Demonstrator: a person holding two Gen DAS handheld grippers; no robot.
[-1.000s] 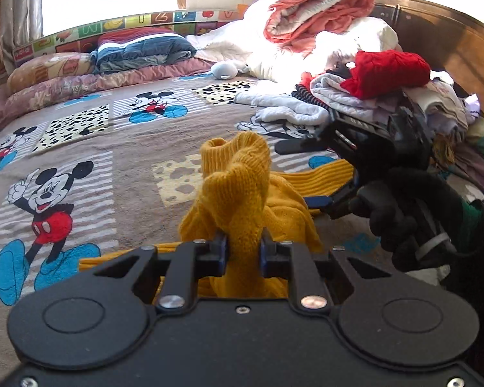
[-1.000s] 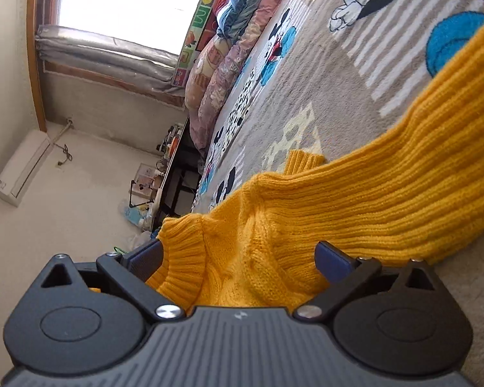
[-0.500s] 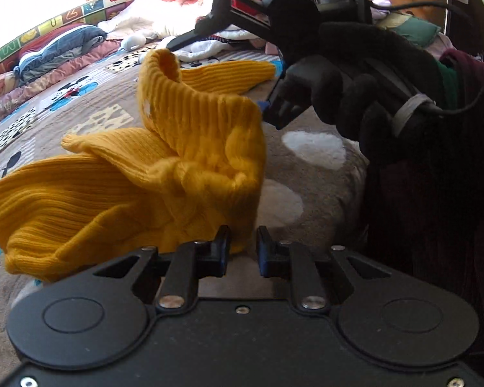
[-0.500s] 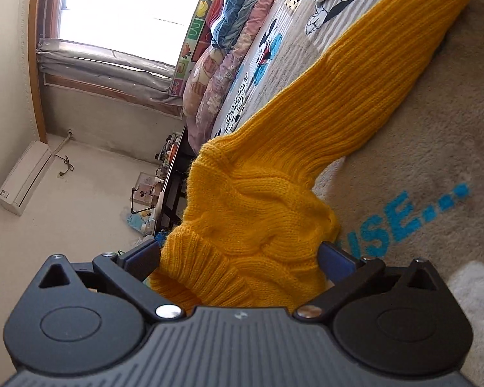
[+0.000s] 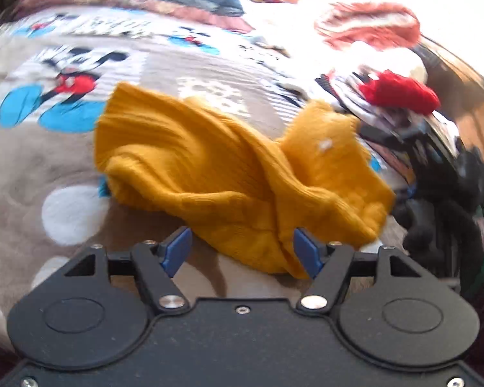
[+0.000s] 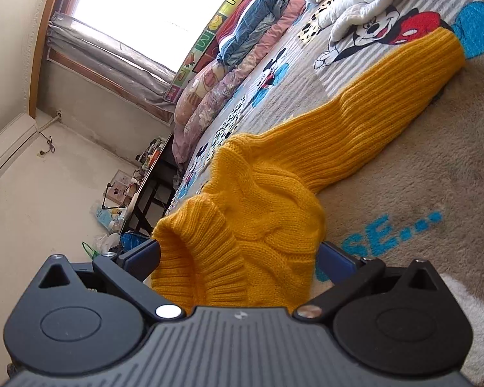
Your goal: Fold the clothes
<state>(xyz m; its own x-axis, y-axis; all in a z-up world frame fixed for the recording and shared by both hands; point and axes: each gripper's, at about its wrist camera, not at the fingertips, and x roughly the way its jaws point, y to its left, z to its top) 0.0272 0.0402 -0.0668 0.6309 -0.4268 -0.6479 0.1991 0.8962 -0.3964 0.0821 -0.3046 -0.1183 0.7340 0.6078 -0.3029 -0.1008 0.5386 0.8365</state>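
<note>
A mustard-yellow knit sweater (image 5: 226, 167) lies crumpled on the bed blanket (image 5: 32, 161). My left gripper (image 5: 242, 250) hovers just over its near edge. Its jaws are opening, and the blue pads (image 5: 177, 248) stand wide apart without pressing on the cloth, though the knit's near edge lies between them. The left wrist view is blurred. In the right wrist view my right gripper (image 6: 240, 256) is shut on the bunched ribbed end of the sweater (image 6: 258, 225), which fills the gap between its pads. One sleeve (image 6: 387, 103) stretches away across the blanket. A black-gloved hand (image 5: 442, 213) holds that gripper at the sweater's right end.
A heap of clothes topped by a red garment (image 5: 400, 93) sits at the right, before a wooden headboard (image 5: 468, 103). A rolled pink quilt (image 5: 371, 25) lies behind it. Pillows and folded bedding (image 6: 229, 74) line the far edge under the window (image 6: 119, 16). A cluttered desk (image 6: 151, 174) stands beside the bed.
My left gripper has let go of the sweater and its jaws have spread wide. The sweater has dropped onto the blanket. The right gripper keeps its hold, with the sleeve now laid out longer.
</note>
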